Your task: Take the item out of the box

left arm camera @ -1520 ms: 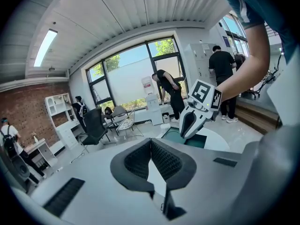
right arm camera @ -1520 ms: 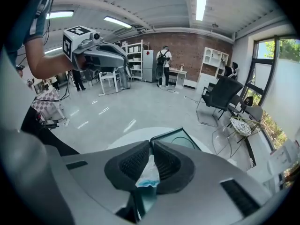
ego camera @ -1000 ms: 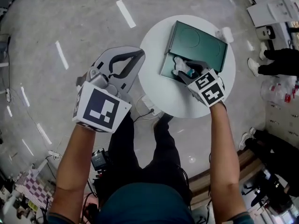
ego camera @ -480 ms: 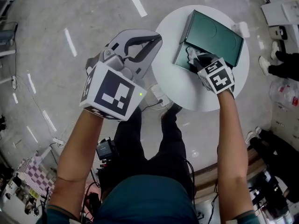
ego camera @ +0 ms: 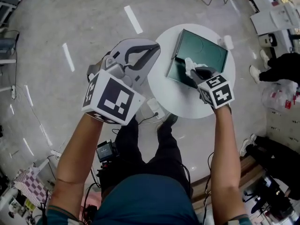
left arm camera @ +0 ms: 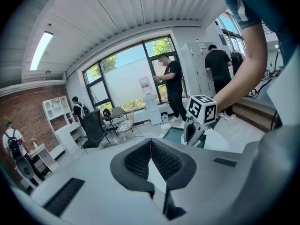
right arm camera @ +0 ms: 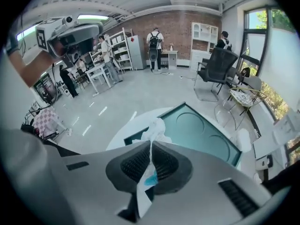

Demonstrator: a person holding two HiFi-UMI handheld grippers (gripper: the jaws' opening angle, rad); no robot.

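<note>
The item (ego camera: 190, 65), a crumpled white packet with a patch of blue, is pinched between the jaws of the right gripper (ego camera: 196, 73), which have just been closing on it. In the right gripper view the item (right arm camera: 154, 128) runs up through the clenched pads, and its loose end sticks out past the jaw tips of the right gripper (right arm camera: 151, 144).

Beyond those tips lies the dark green box (ego camera: 201, 50), its interior open and showing two round outlines on its base. The jaws hang over the near edge of the box (right arm camera: 201, 130). Whether the packet's free end is clear of that edge cannot be told.

The box sits on a round white tabletop (ego camera: 173, 95), with bare surface on the near side below the jaws. A small white object (ego camera: 228, 42) rests on the tabletop just past the far corner of the box.

The left gripper (ego camera: 145, 50) is held off the tabletop's rim over grey floor (ego camera: 70, 22), well apart from the box, with open space all round it. The left gripper view shows the left gripper (left arm camera: 151, 142) with its jaws pressed together and nothing between them.
</note>
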